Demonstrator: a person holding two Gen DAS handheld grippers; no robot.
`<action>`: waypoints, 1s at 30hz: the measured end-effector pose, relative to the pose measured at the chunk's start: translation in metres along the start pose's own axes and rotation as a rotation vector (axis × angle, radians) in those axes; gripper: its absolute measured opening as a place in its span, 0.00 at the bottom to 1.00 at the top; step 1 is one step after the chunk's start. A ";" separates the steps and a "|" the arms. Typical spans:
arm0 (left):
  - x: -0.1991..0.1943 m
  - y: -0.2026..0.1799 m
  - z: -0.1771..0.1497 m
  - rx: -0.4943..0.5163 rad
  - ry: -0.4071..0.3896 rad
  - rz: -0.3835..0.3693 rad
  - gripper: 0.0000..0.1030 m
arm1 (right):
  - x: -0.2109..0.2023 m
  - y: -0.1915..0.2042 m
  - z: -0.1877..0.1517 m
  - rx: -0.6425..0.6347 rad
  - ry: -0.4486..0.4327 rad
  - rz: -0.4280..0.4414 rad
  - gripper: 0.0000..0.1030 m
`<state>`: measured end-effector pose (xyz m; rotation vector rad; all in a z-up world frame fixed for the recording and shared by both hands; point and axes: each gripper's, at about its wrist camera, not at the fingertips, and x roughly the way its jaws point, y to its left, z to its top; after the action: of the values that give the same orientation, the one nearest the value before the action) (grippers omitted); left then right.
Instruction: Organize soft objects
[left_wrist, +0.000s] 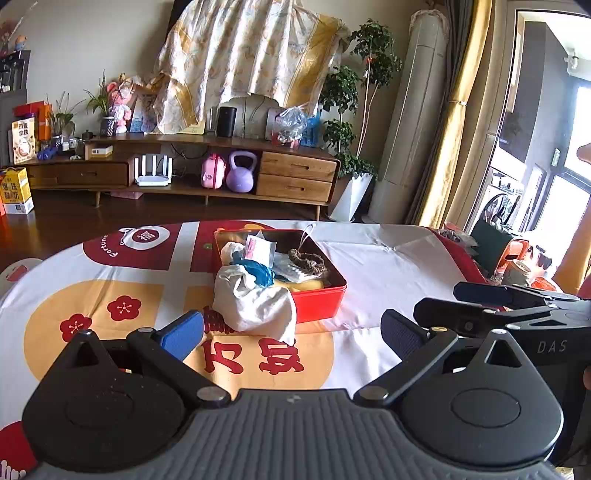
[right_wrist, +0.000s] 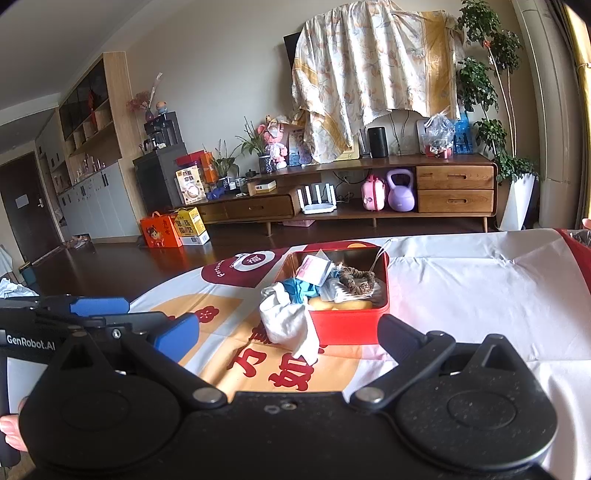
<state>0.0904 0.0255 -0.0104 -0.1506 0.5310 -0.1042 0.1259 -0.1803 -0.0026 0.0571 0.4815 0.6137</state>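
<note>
A red tin box (left_wrist: 321, 301) (right_wrist: 347, 325) sits on the table and holds soft items: a teal cloth (left_wrist: 258, 271) (right_wrist: 299, 288), a brown scrunchie (left_wrist: 306, 260) (right_wrist: 356, 280), a small packet (left_wrist: 260, 247) and something yellow (left_wrist: 308, 284). A white cloth (left_wrist: 255, 301) (right_wrist: 290, 323) hangs over the box's near left corner onto the tablecloth. My left gripper (left_wrist: 291, 334) is open and empty, just short of the white cloth. My right gripper (right_wrist: 288, 338) is open and empty, near the same cloth. Each gripper shows at the other view's edge.
The table wears a white, red and orange printed cloth (left_wrist: 369, 254) (right_wrist: 461, 280). Beyond the far edge lie a dark floor and a wooden TV cabinet (left_wrist: 184, 170) (right_wrist: 369, 192). Clutter (left_wrist: 517, 258) sits at the table's right end.
</note>
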 end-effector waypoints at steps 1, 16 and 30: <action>-0.001 -0.001 0.000 0.003 -0.002 0.002 1.00 | 0.000 0.000 0.000 -0.001 0.000 -0.001 1.00; -0.003 -0.003 0.004 0.013 -0.004 -0.003 1.00 | -0.001 0.000 -0.001 -0.002 -0.002 -0.001 1.00; -0.006 -0.003 0.003 0.007 0.001 0.003 1.00 | -0.002 -0.001 -0.001 -0.001 -0.003 0.000 1.00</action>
<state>0.0869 0.0242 -0.0045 -0.1425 0.5318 -0.1029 0.1248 -0.1822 -0.0028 0.0573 0.4788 0.6139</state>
